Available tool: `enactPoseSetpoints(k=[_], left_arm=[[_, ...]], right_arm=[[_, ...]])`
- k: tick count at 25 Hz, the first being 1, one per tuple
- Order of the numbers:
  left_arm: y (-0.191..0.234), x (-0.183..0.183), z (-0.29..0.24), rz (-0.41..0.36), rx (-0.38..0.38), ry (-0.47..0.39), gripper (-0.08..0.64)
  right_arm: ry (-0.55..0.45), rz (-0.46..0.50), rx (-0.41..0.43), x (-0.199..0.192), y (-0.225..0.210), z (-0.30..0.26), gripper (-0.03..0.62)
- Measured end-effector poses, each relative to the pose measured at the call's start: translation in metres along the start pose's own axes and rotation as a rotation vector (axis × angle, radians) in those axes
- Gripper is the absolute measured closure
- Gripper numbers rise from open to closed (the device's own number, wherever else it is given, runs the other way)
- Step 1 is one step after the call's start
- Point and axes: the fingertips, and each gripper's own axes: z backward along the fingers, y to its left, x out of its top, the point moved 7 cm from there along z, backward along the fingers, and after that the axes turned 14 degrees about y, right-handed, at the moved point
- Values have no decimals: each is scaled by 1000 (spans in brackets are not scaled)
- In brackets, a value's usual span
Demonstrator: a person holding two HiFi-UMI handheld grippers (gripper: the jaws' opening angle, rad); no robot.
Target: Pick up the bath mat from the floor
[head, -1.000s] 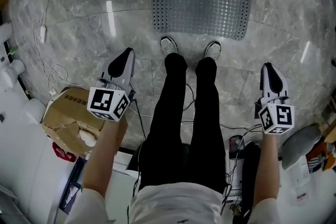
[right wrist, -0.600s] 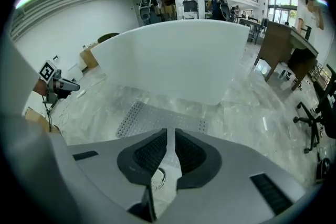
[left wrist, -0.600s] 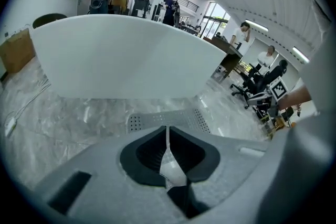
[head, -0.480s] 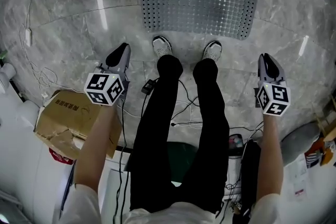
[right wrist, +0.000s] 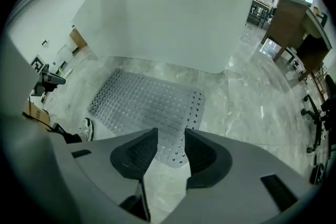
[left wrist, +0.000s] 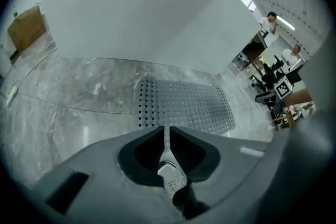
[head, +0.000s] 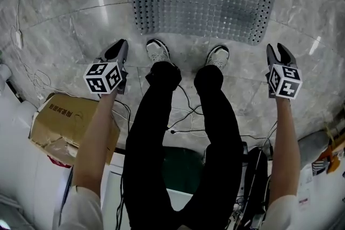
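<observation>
The grey perforated bath mat lies flat on the marble floor in front of the white tub. It also shows in the left gripper view as the bath mat and in the right gripper view as the bath mat. My left gripper hangs short of the mat's near left corner, jaws shut and empty. My right gripper hangs by the mat's near right corner. Its jaws have just been opening and stand apart with nothing between them.
The person's two shoes stand just before the mat's near edge, legs between the grippers. A torn cardboard box sits at the left. Cables trail across the floor. The tub wall rises behind the mat.
Both grippers have come down toward the floor and closer to the mat's near corners. The right jaws, shut before, now stand apart. The mat looks larger in the head view.
</observation>
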Motion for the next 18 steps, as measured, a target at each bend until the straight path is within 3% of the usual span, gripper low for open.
enactPoseSetpoints(k=[3, 6, 13, 18], left_arm=[[7, -1, -38, 3, 1, 32, 524], [18, -7, -72, 17, -12, 67, 448], [40, -7, -143, 49, 7, 132, 364], [54, -8, -178, 36, 28, 167, 277]], right_arm=[[19, 2, -10, 6, -15, -33, 454], [35, -37, 13, 4, -22, -67, 431], [47, -226, 25, -5, -48, -142, 385], [77, -221, -6, -15, -55, -175, 373]])
